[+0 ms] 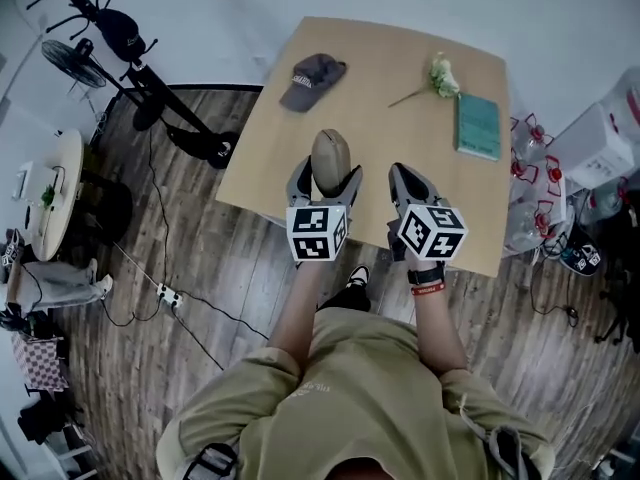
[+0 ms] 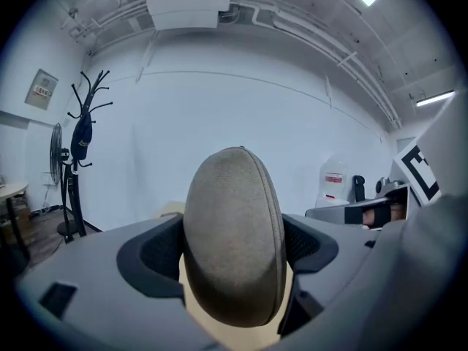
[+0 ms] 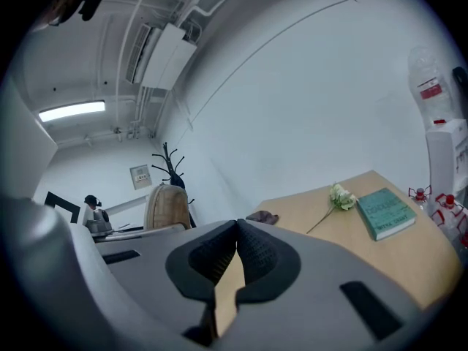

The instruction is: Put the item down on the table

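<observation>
A grey-brown oval zip case (image 1: 330, 158) stands on end between the jaws of my left gripper (image 1: 325, 182), which is shut on it, above the near part of the wooden table (image 1: 380, 118). In the left gripper view the oval case (image 2: 234, 243) fills the middle, pinched by both pads. My right gripper (image 1: 411, 190) hovers beside it to the right, over the table's front edge. Its jaws meet at the tips in the right gripper view (image 3: 237, 229) and hold nothing.
On the table lie a dark cap (image 1: 310, 78) at the far left, a white flower (image 1: 438, 76) and a teal book (image 1: 478, 125) at the far right. Water bottles (image 1: 525, 168) crowd the floor to the right. A coat stand and fan (image 1: 90, 48) are to the left.
</observation>
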`<action>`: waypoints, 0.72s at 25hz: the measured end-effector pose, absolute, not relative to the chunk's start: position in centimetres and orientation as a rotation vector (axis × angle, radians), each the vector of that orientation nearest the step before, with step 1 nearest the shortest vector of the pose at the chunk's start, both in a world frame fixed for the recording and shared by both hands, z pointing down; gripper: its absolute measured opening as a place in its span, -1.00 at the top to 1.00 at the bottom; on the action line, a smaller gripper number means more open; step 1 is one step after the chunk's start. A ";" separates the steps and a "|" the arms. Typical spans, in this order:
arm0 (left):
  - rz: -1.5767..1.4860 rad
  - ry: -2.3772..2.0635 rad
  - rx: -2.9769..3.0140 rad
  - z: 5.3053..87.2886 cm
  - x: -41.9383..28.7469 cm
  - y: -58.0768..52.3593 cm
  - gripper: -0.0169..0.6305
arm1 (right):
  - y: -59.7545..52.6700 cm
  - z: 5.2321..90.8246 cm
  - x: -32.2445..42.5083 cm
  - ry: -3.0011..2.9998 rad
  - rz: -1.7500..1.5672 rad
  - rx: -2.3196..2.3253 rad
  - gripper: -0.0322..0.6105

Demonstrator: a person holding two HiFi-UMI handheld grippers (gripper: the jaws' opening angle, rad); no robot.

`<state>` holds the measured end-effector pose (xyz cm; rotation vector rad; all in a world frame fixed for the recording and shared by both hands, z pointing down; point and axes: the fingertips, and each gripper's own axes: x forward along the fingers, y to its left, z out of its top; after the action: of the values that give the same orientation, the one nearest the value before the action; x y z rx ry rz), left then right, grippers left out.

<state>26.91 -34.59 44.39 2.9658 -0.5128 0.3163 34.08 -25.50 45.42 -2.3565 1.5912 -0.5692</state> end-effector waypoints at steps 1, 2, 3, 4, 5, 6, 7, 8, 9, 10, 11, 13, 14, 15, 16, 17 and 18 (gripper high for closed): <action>0.348 -0.505 2.959 45.0 27.8 -35.2 -0.24 | -25.9 45.6 34.9 1.578 -0.575 -2.364 0.85; 0.378 -0.497 2.953 45.7 28.7 -35.9 -0.25 | -26.3 45.8 35.8 1.564 -0.579 -2.370 0.85; 0.406 -0.488 2.949 46.3 29.7 -36.5 -0.25 | -26.8 45.9 36.7 1.551 -0.583 -2.375 0.85; 0.433 -0.479 2.946 46.9 30.6 -37.2 -0.25 | -27.2 46.1 37.6 1.538 -0.588 -2.380 0.85; 0.460 -0.473 2.944 47.5 31.5 -37.9 -0.25 | -27.7 46.4 38.4 1.525 -0.593 -2.384 0.85; 0.487 -0.469 2.943 48.2 32.3 -38.6 -0.25 | -28.2 46.7 39.2 1.513 -0.600 -2.388 0.85; 0.511 -0.466 2.941 48.9 33.1 -39.2 -0.25 | -28.6 47.0 39.9 1.501 -0.606 -2.393 0.85; 0.533 -0.463 2.938 49.5 33.8 -39.9 -0.25 | -29.0 47.4 40.5 1.490 -0.613 -2.397 0.85; 0.553 -0.460 2.934 50.2 34.4 -40.5 -0.25 | -29.4 47.8 41.1 1.479 -0.621 -2.400 0.85; 0.573 -0.456 2.929 50.8 35.0 -41.0 -0.25 | -29.8 48.2 41.6 1.469 -0.631 -2.402 0.85; 0.593 -0.452 2.923 51.4 35.6 -41.5 -0.25 | -30.1 48.7 42.1 1.461 -0.642 -2.404 0.85; 0.631 -0.445 2.916 52.6 36.7 -42.5 -0.25 | -30.7 49.7 43.0 1.442 -0.667 -2.405 0.85; 0.650 -0.443 2.915 53.2 37.2 -43.0 -0.25 | -31.0 50.2 43.5 1.433 -0.679 -2.405 0.85; 0.670 -0.441 2.914 53.8 37.8 -43.5 -0.25 | -31.4 50.6 43.9 1.423 -0.692 -2.403 0.85; 0.688 -0.439 2.912 54.4 38.3 -44.1 -0.25 | -31.7 51.1 44.3 1.413 -0.705 -2.401 0.85; 0.707 -0.435 2.907 55.0 38.7 -44.7 -0.25 | -32.1 51.5 44.6 1.404 -0.717 -2.400 0.85; 0.726 -0.428 2.901 55.6 39.1 -45.1 -0.25 | -32.5 52.0 44.9 1.396 -0.729 -2.399 0.85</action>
<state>39.14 -45.14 55.62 2.9012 -0.4284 0.7263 44.91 -32.48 51.97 -2.3992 1.3959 -0.7291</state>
